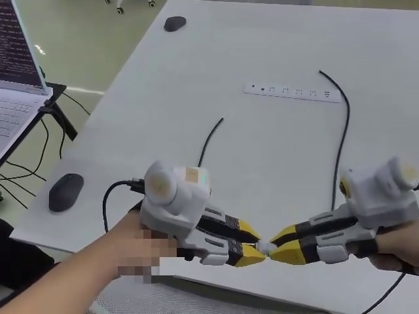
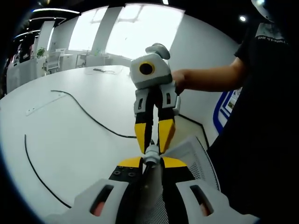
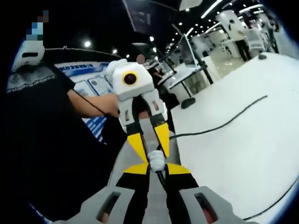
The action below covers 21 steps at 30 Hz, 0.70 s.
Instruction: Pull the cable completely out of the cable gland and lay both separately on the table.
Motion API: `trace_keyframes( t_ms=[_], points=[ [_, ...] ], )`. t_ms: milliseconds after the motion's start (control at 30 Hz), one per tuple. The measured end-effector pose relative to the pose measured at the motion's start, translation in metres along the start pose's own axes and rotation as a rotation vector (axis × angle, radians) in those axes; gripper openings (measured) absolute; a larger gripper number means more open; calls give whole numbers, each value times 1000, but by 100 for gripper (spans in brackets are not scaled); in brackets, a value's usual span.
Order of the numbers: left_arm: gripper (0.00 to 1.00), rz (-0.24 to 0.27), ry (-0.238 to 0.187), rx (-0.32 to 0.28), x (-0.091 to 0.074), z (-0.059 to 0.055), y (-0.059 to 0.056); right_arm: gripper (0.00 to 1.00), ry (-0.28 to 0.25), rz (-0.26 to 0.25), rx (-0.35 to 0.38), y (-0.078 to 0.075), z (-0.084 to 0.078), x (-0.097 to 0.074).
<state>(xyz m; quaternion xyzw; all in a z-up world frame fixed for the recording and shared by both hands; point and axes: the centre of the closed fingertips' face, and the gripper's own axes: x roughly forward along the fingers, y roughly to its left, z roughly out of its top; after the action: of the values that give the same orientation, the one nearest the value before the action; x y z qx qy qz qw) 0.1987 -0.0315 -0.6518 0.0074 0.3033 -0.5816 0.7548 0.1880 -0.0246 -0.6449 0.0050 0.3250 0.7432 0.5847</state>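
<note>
Left gripper (image 1: 253, 252) is clamped narrow on the white cable gland (image 1: 264, 247), tip to tip with the right gripper (image 1: 278, 249), whose jaws pinch the black cable (image 3: 161, 178) just behind the gland. Both are held over the near edge of the white table (image 1: 262, 163).

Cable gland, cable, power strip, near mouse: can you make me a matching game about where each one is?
Things:
1 cable gland
2 cable
3 power strip
4 near mouse

Places:
A farther back on the table
B running between the right gripper's jaws
C by the table's near left corner
D where the left gripper and right gripper tips meet

Pairs: 1-D, 2-B, 3-A, 4-C
</note>
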Motion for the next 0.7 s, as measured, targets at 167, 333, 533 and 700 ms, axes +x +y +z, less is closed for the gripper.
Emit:
trace_keyframes(
  t_ms=[167,333,533,700],
  points=[
    [15,-4,6,-15,1,-4,1,7,77,-113,-309,-1,-5,2],
    [15,-10,8,-27,1,-8,-1,7,170,-233,-571,2,-12,8],
    [15,-8,-8,-58,0,-13,-1,7,258,-377,-741,-1,-14,11],
    [15,6,-31,-67,-4,-8,1,7,241,-420,-761,-4,-9,11]
  ],
)
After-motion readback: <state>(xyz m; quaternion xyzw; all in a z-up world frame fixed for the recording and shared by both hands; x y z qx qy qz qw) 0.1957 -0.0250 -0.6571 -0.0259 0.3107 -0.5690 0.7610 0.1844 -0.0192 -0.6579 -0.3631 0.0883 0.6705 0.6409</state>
